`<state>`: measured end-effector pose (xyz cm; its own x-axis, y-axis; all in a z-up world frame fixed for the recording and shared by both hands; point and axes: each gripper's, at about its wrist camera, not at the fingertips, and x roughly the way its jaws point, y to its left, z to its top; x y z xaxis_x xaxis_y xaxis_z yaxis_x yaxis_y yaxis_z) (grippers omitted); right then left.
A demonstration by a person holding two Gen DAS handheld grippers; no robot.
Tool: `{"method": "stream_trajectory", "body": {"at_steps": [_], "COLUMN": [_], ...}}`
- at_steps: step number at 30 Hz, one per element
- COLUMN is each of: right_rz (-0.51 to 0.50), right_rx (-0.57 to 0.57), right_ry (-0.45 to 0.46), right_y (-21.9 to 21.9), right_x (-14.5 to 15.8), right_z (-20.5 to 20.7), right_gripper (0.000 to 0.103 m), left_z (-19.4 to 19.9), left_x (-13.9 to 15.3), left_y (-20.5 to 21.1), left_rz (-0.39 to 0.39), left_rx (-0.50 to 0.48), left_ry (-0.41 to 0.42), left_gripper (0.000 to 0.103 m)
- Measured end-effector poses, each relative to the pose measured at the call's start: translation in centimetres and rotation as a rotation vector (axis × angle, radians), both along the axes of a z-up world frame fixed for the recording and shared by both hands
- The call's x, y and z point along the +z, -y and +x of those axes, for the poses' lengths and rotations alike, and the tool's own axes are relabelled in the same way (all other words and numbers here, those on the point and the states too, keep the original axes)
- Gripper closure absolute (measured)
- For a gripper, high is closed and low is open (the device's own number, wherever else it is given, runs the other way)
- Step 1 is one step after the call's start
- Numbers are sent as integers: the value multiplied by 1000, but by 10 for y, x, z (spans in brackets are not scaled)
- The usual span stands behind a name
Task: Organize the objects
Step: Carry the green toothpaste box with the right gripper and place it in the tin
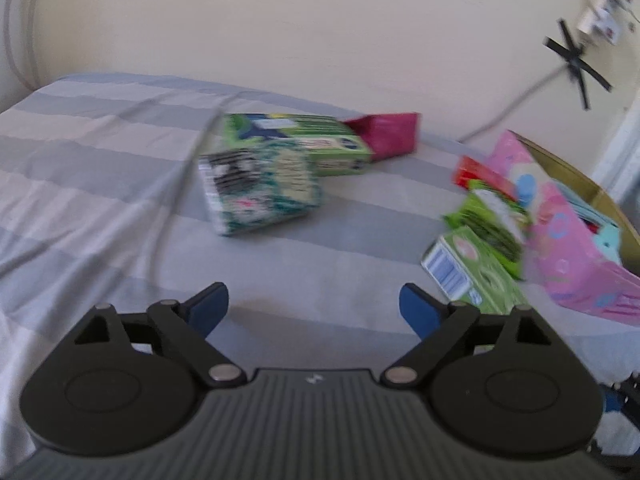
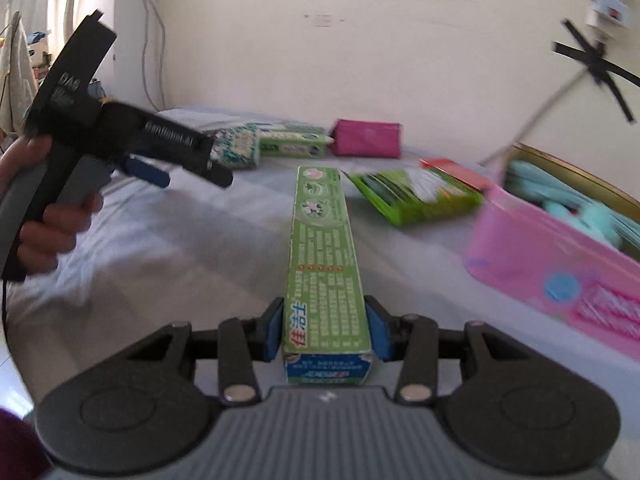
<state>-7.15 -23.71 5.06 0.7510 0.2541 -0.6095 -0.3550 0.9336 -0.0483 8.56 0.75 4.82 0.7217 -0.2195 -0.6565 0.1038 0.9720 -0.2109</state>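
My right gripper (image 2: 326,330) is shut on a long green toothpaste box (image 2: 322,248), held lengthwise above the bed; the box also shows in the left wrist view (image 1: 472,276). My left gripper (image 1: 314,306) is open and empty above the sheet; it shows in the right wrist view (image 2: 180,168), held by a hand at the left. A green-white patterned pack (image 1: 260,188) and a green box (image 1: 312,140) lie ahead of it, with a magenta pouch (image 1: 388,134) behind. A green packet (image 2: 416,194) and a red box (image 2: 456,172) lie at the right.
The bed has a grey-striped sheet (image 1: 100,160), wrinkled at the left. A pink patterned box (image 2: 560,260) with teal items stands at the right beside a brown carton (image 1: 580,176). The wall (image 1: 320,32) lies behind, with a taped cable (image 1: 572,64).
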Motion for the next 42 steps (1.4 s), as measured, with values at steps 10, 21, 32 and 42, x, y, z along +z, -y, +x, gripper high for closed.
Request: {"method": "stream_trajectory", "body": {"at_steps": [10, 21, 32, 42], "right_rz": [102, 437, 345, 315], "right_rx": [-82, 24, -215, -454], "right_ry": [-18, 16, 310, 259], "right_y": [33, 54, 138, 239], "right_x": [-12, 0, 48, 34], "right_z": [-28, -16, 11, 76], "right_gripper": [60, 62, 63, 63], "left_z": [-8, -20, 13, 46], "left_x": [-1, 29, 103, 78], "left_y": [94, 131, 258, 384], "left_rz": [-80, 27, 72, 118], "left_rx": [-309, -272, -481, -655], "left_ry": [-146, -10, 231, 212], "left_gripper": [7, 28, 32, 36]}}
